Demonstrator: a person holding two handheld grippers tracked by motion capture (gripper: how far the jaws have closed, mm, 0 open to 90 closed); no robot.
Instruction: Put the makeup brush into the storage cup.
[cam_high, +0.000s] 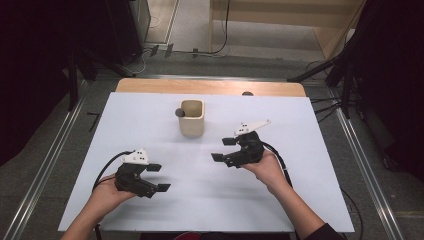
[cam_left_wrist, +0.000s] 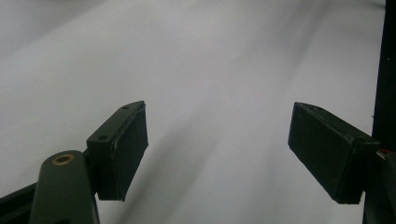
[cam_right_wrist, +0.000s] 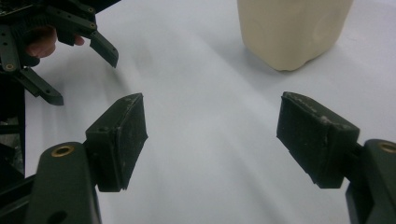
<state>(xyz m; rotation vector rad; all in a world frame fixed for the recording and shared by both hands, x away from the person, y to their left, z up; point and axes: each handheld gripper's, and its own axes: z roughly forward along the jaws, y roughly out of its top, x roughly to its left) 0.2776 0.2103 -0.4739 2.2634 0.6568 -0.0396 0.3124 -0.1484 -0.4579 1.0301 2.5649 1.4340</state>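
Your right gripper (cam_high: 223, 149), fingers spread and empty like the left gripper's (cam_high: 159, 177), nears the cup (cam_high: 192, 118); grasp not yet begun.

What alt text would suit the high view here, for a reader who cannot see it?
A person's two hands each hold a black claw, jaws open and empty, above a white table: left claw, right claw. Beyond them stands a beige cup with a dark ball at its rim.
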